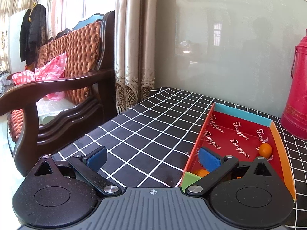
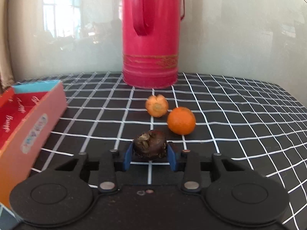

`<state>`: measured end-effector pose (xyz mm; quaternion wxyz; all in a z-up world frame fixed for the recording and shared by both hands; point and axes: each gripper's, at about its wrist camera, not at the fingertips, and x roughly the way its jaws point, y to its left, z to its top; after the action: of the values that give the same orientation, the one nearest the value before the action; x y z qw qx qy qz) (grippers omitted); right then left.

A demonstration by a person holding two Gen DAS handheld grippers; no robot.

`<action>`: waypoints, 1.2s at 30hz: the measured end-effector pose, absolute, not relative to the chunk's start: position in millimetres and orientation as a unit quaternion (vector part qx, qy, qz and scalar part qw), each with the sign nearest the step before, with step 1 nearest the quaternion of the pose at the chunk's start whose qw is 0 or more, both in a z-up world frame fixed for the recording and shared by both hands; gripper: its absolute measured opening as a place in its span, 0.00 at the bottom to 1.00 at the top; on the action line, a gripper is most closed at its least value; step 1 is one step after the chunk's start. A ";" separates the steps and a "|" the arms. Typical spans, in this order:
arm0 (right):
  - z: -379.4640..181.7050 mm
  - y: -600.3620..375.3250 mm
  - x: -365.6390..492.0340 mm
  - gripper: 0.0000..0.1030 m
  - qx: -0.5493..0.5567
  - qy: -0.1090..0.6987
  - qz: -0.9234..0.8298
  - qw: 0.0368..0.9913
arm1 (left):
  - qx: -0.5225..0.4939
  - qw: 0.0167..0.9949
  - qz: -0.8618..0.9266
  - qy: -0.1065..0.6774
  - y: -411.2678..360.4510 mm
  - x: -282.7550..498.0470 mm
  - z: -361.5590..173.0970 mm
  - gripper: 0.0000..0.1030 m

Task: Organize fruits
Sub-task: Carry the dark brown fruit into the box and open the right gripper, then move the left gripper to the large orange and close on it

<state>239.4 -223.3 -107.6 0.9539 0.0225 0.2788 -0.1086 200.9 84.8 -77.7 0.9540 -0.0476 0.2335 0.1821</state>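
Observation:
My right gripper [image 2: 150, 156] is shut on a dark brown fruit [image 2: 150, 147], held between its blue pads just above the checked tablecloth. Beyond it lie an orange tangerine [image 2: 181, 120] and a paler orange fruit [image 2: 156, 105]. The red cardboard box [image 2: 36, 122] stands to the left. In the left wrist view my left gripper [image 1: 151, 159] is open and empty, its right finger over the box's [image 1: 241, 134] near left corner. Inside the box lie an orange fruit [image 1: 265, 149] and another orange fruit [image 1: 201, 172], partly hidden by the finger.
A tall red thermos [image 2: 151, 32] stands at the back of the table against the glossy wall; it also shows at the right edge of the left wrist view [image 1: 297, 88]. A wooden sofa [image 1: 63, 88] stands left of the table beside curtains [image 1: 134, 44].

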 end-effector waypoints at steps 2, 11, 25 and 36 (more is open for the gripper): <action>-99.6 -214.0 232.5 0.29 0.017 0.261 -0.090 0.961 | -0.052 0.953 0.185 0.233 87.3 200.4 -77.4 0.98; -69.2 -146.2 210.8 0.29 -0.029 0.173 0.070 0.982 | -0.059 0.950 0.200 0.231 99.0 197.6 -78.0 0.98; -86.1 -79.1 213.8 0.57 -0.096 0.201 0.124 0.967 | -0.074 0.942 0.231 0.231 129.2 191.7 -80.6 0.99; -68.8 -126.6 203.6 0.86 -0.069 0.142 0.000 0.987 | -0.066 0.948 0.209 0.231 109.3 195.5 -79.9 0.99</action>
<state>203.6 -126.6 -68.8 0.9875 -0.0688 0.1418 0.0004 195.5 109.3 -79.9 0.9480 -0.0658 0.2310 0.2090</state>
